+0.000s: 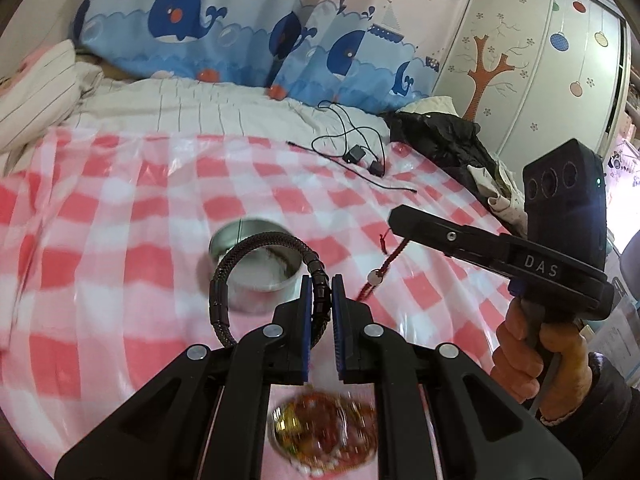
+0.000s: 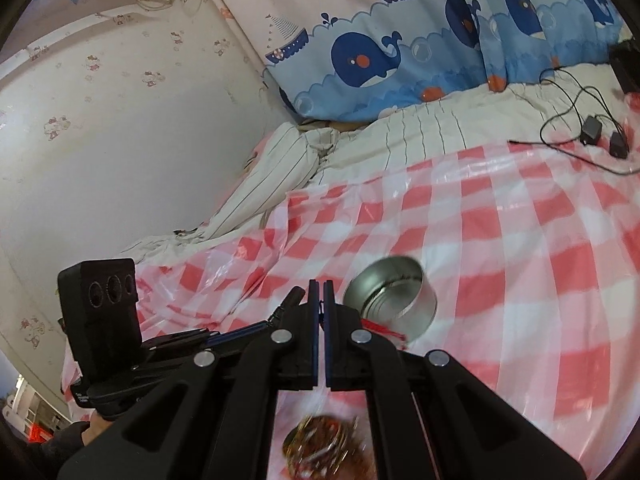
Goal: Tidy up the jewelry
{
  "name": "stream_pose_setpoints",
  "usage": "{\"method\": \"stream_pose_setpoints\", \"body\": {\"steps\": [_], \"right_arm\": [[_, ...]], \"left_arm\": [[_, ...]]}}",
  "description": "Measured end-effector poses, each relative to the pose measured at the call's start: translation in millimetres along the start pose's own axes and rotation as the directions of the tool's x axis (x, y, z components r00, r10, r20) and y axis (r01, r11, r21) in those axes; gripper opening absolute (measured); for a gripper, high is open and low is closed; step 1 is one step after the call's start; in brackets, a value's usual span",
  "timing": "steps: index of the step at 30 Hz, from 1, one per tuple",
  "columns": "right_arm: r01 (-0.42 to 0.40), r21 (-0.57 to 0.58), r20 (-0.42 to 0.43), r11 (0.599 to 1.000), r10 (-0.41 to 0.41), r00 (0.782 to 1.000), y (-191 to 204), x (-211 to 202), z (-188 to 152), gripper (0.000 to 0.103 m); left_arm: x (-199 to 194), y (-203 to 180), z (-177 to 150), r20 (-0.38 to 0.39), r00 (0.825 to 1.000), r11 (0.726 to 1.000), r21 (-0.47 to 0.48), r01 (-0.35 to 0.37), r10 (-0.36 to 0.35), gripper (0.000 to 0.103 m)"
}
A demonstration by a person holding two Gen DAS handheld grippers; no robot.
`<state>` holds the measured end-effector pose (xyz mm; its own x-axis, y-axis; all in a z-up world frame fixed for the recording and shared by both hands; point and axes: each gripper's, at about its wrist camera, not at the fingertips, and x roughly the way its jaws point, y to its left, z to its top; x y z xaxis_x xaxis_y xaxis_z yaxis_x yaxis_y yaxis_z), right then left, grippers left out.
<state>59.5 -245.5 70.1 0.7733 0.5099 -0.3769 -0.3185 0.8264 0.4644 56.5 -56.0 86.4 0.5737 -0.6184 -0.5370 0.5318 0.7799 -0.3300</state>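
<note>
Blurred at the bottom edge of the left wrist view, beneath the gripper's black linkage, lies a round heap of red and gold jewelry on the pink-and-white checked plastic sheet that covers the bed. It shows in the right wrist view too, equally blurred, so single pieces cannot be told apart.

Just ahead, the left gripper has its 2 blue-padded fingers narrowed onto a black braided cord bracelet with cylindrical beads, pinching the beaded side. The bracelet's loop stands upright and arcs to the left, in front of a round silver metal tin that sits open on the sheet.

To the right, a bare hand holds the right gripper. Its fingers are drawn almost together on a red braided cord with a white bead, which hangs below them toward the sheet. In the right wrist view, red tassel threads show beside the tin.

Farther back on the bed lie a striped white duvet, a black cable with 2 small adapters and a dark jacket. Whale-print blue curtains hang behind.
</note>
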Motion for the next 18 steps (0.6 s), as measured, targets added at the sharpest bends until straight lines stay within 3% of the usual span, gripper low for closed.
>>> {"method": "stream_pose_setpoints", "body": {"steps": [8, 10, 12, 15, 17, 18], "right_arm": [[0.021, -0.013, 0.023, 1.000, -0.021, 1.000, -9, 39, 31, 0.002], [0.031, -0.005, 0.015, 1.000, -0.031, 0.999, -16, 55, 32, 0.002], [0.064, 0.018, -0.057, 0.998, -0.063, 0.996, -29, 85, 28, 0.002], [0.115, 0.056, -0.177, 0.992, -0.104, 0.979, -49, 118, 19, 0.004], [0.113, 0.064, -0.186, 0.992, -0.100, 0.977, -50, 114, 17, 0.017], [0.110, 0.056, -0.160, 0.992, -0.100, 0.982, -47, 106, 17, 0.033]], "left_arm": [[45, 11, 30, 0.011, 0.999, 0.999, 0.000, 0.044, -0.044, 0.009], [64, 20, 32, -0.015, 0.999, 0.999, -0.013, 0.046, -0.046, 0.009], [87, 35, 30, -0.086, 0.996, 0.998, -0.050, 0.024, -0.028, 0.011], [88, 46, 23, -0.111, 0.994, 0.997, -0.070, -0.019, 0.011, 0.017], [71, 44, 17, -0.096, 0.995, 0.998, -0.053, -0.031, 0.026, 0.025], [61, 43, 13, -0.093, 0.995, 0.999, -0.037, -0.037, 0.033, 0.027]]}}
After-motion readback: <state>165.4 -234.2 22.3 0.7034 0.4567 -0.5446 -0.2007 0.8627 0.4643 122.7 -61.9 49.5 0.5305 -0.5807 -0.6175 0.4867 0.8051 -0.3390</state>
